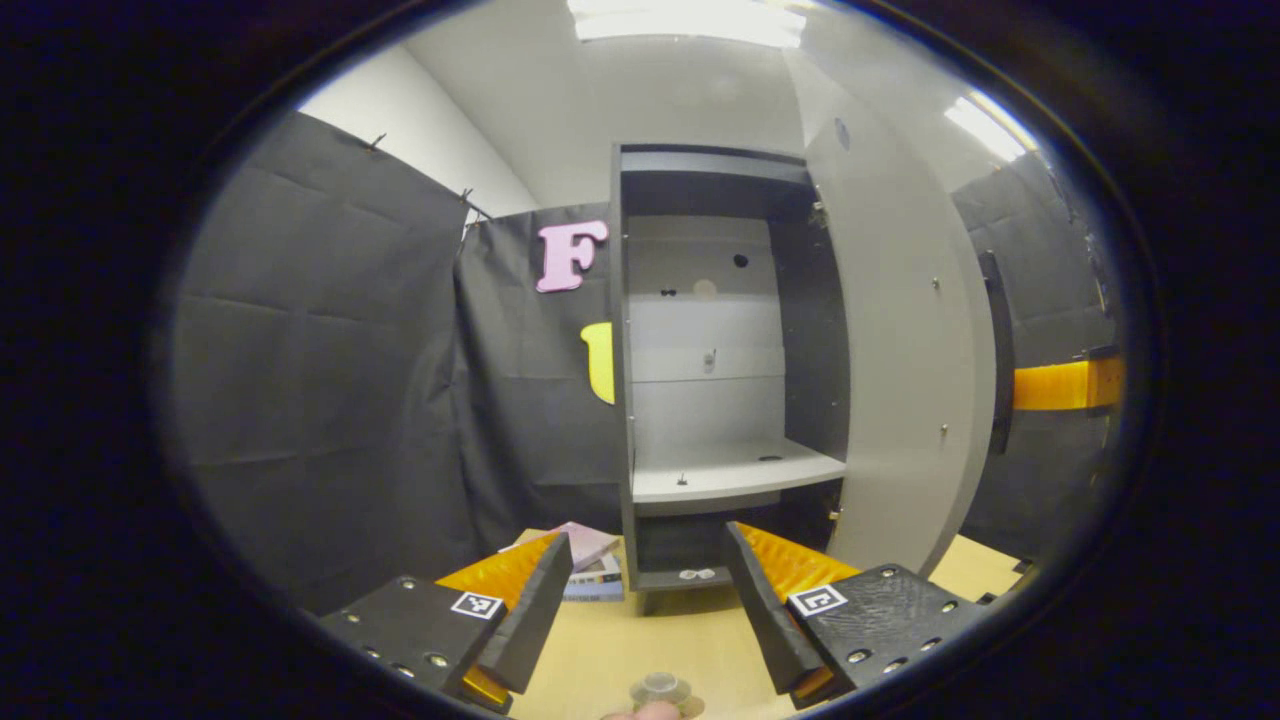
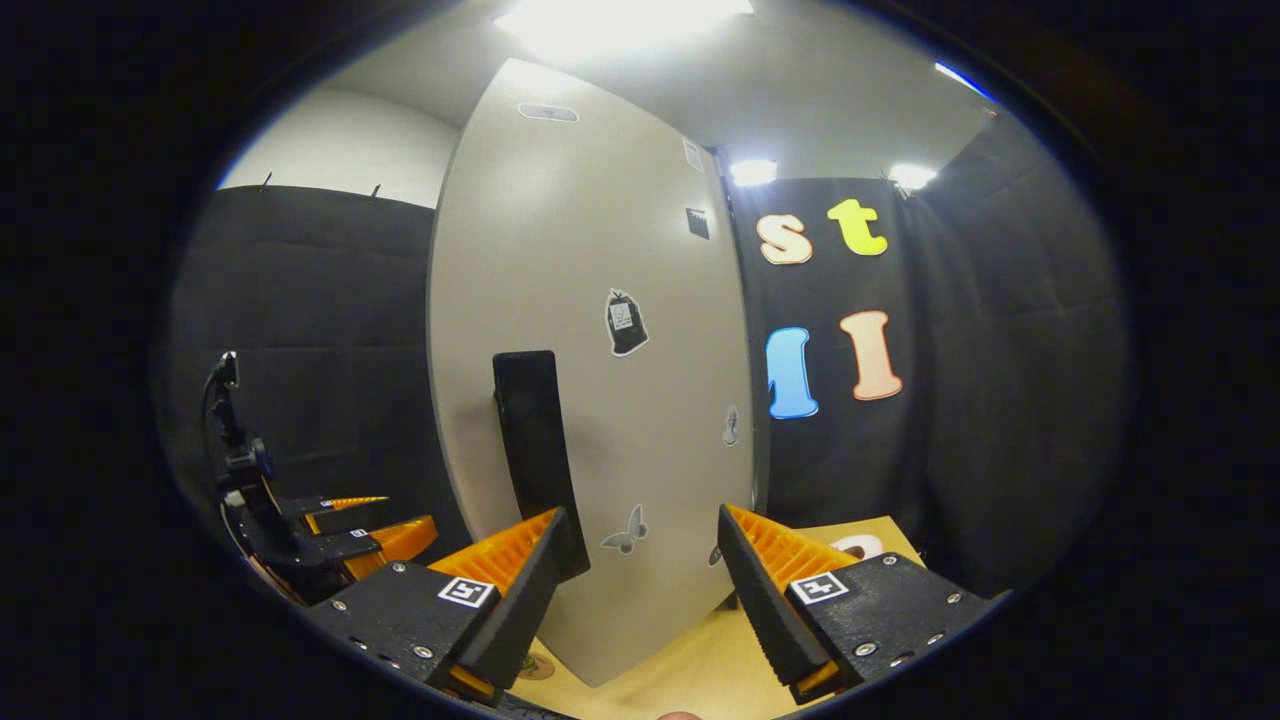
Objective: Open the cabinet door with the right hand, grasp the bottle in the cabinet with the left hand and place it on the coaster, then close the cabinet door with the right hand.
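The cabinet [image 1: 720, 360] stood upright on the pale wooden bench [image 1: 620, 640], tall and narrow, dark-framed with a light grey back panel and one grey shelf [image 1: 735, 470] bare of any bottle. Its grey door [image 1: 905, 330] hung open to the right, long axis vertical; in the right gripper view its outer face carried a dark vertical handle [image 2: 535, 450] and small stickers. The left tool [image 1: 648, 600] was spread wide, holding nothing, pointed at the cabinet's foot. The right tool [image 2: 650, 590] was likewise spread, empty, near the door's face. Below the left tool, a clear bottle top [image 1: 660, 688] sat on the bench at the frame's edge; the coaster could not be made out.
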`<state>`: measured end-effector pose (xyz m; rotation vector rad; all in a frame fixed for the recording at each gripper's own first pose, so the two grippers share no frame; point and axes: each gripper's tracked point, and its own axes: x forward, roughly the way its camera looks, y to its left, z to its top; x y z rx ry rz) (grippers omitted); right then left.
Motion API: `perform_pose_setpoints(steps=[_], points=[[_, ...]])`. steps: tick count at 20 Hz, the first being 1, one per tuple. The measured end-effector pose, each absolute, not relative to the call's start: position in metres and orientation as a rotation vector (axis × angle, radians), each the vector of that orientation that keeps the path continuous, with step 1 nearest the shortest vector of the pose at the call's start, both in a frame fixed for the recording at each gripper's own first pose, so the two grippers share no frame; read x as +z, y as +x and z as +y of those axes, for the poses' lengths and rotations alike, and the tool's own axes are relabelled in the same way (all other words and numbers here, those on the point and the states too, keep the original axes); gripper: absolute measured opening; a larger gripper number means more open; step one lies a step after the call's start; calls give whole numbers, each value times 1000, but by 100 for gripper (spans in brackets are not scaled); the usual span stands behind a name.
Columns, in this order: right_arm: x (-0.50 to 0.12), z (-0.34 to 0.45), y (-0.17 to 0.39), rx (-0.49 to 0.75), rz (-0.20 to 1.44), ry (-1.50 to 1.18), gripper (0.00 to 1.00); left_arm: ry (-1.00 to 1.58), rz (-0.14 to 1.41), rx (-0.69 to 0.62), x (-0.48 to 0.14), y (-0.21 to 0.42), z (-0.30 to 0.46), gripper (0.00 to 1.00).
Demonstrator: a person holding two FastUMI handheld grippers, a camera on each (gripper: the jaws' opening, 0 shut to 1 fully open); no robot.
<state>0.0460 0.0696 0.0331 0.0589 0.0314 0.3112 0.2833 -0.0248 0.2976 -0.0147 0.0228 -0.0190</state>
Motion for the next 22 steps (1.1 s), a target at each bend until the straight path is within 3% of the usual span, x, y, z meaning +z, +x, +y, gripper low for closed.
perform_pose_setpoints(steps=[2,6,7,9,10,13,14,15,19,22], points=[[33,90,56,322,30,53,90,-15,24,-27,296,297,-9,92],[28,130,82,335,23,50,90,16,22,-49,293,320,18,92],[29,138,89,325,16,48,92,19,26,-58,291,325,24,83],[30,151,100,302,4,55,92,18,34,-82,287,338,33,92],[31,153,105,284,1,62,92,20,38,-93,283,343,35,92],[35,150,116,236,-12,79,92,23,25,-114,289,359,39,92],[36,144,119,217,-14,79,92,21,27,-115,290,363,37,83],[35,139,121,198,-16,77,92,12,28,-118,292,366,32,92],[36,106,140,72,-41,21,92,9,1,-107,311,378,9,92],[34,96,155,47,-55,-20,92,35,-33,-87,332,382,-13,92]])
